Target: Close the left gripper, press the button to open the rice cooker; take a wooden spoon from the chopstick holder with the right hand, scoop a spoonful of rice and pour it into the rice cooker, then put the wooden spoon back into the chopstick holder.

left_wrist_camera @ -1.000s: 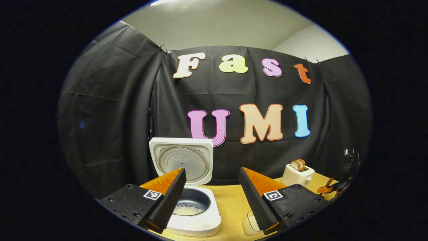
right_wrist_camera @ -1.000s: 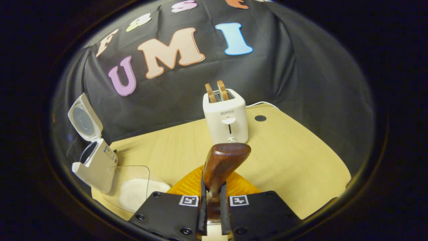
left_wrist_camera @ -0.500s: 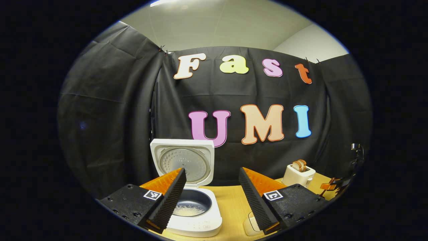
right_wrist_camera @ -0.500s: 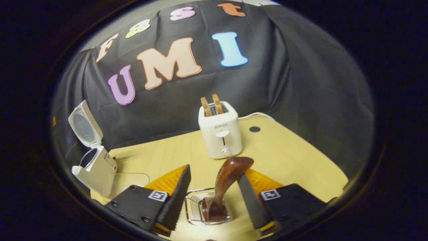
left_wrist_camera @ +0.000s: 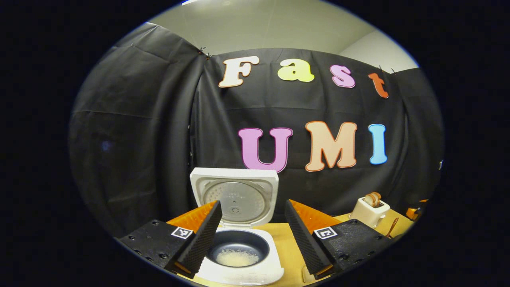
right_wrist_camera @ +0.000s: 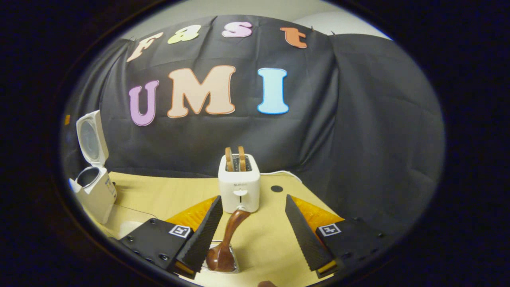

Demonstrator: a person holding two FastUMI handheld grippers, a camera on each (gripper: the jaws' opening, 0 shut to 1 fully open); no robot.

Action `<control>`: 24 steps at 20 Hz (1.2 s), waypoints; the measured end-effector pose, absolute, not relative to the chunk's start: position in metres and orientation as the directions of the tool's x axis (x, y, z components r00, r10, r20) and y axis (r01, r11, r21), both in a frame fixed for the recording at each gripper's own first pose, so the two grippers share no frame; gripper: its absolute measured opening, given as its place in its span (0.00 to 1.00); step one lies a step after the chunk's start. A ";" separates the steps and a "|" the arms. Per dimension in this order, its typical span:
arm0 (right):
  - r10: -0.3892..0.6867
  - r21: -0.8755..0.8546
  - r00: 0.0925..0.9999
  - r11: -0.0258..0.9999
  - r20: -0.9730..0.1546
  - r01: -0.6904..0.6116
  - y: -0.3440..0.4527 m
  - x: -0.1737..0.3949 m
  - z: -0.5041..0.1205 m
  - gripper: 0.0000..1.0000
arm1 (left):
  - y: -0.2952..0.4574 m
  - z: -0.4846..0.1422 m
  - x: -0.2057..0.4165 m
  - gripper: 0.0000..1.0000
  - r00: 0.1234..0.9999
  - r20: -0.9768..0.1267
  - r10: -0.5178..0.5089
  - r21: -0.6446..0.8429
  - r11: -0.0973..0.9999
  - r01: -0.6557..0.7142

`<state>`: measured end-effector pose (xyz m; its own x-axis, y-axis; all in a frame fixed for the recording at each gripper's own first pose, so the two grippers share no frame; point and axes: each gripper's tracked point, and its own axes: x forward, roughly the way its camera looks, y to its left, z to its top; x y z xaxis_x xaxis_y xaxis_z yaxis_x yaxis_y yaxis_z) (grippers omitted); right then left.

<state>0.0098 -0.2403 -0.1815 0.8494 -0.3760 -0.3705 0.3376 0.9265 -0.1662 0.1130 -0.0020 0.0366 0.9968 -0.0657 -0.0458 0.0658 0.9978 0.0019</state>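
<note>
At the bottom of the right gripper view, the right gripper (right_wrist_camera: 253, 235) has its fingers wide apart; the wooden spoon (right_wrist_camera: 226, 249) stands in the wire chopstick holder (right_wrist_camera: 236, 266) beside the left finger. At lower centre of the left gripper view, the left gripper (left_wrist_camera: 252, 234), fingers apart, frames the open rice cooker (left_wrist_camera: 240, 223) with rice (left_wrist_camera: 236, 259) inside.

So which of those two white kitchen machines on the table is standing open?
The rice cooker: its lid is flipped up behind a dark pot with some rice in it. The toaster has no lid, only two bread slices sticking up.
</note>
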 end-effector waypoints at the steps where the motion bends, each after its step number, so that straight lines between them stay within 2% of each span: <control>1: -0.377 -0.175 0.850 0.926 -0.369 0.334 -0.240 0.007 -0.179 1.00 | 0.002 0.042 0.120 0.92 0.997 -0.045 -0.068 -0.015 0.998 0.067; 5: -0.407 -0.220 0.856 0.910 -0.317 0.351 -0.247 0.000 -0.160 0.99 | 0.014 0.058 0.157 0.94 0.992 -0.063 -0.106 -0.076 0.992 0.101; 8: -0.422 -0.233 0.849 0.903 -0.318 0.362 -0.249 -0.005 -0.157 1.00 | 0.023 0.072 0.185 0.91 0.991 -0.066 -0.115 -0.064 0.992 0.111; 9: -0.428 -0.232 0.846 0.900 -0.318 0.368 -0.250 -0.007 -0.155 1.00 | 0.024 0.076 0.194 0.94 0.990 -0.063 -0.122 -0.052 0.992 0.119; 11: -0.435 -0.230 0.841 0.898 -0.321 0.376 -0.250 -0.010 -0.155 1.00 | 0.022 0.082 0.211 0.93 0.988 -0.059 -0.144 -0.039 0.989 0.142; 12: -0.437 -0.229 0.839 0.897 -0.324 0.378 -0.250 -0.011 -0.155 1.00 | 0.021 0.085 0.221 0.91 0.987 -0.054 -0.151 -0.040 0.988 0.149; 14: -0.441 -0.234 0.836 0.895 -0.326 0.380 -0.249 -0.013 -0.155 1.00 | 0.023 0.080 0.244 0.93 0.989 -0.063 -0.135 -0.014 0.991 0.134; 15: -0.444 -0.242 0.834 0.893 -0.327 0.381 -0.248 -0.016 -0.155 0.99 | 0.024 0.078 0.254 0.90 0.989 -0.074 -0.131 0.002 0.991 0.132; 18: -0.461 -0.264 0.820 0.883 -0.339 0.387 -0.252 -0.023 -0.160 0.99 | 0.022 0.067 0.281 0.91 0.987 -0.095 -0.129 0.026 0.991 0.132; 22: -0.482 -0.277 0.804 0.873 -0.350 0.402 -0.257 -0.037 -0.163 0.99 | 0.021 0.058 0.308 0.93 0.984 -0.122 -0.131 -0.074 0.990 0.122; 24: -0.493 -0.282 0.796 0.866 -0.351 0.412 -0.260 -0.041 -0.161 0.99 | 0.023 0.045 0.314 0.93 0.981 -0.147 -0.124 -0.065 0.991 0.115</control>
<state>-0.0407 -0.2599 -0.1610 0.7964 -0.4928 -0.3506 0.4118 0.8664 -0.2824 0.3144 0.0233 0.0455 0.9814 -0.1239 -0.1467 0.1153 0.9912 -0.0654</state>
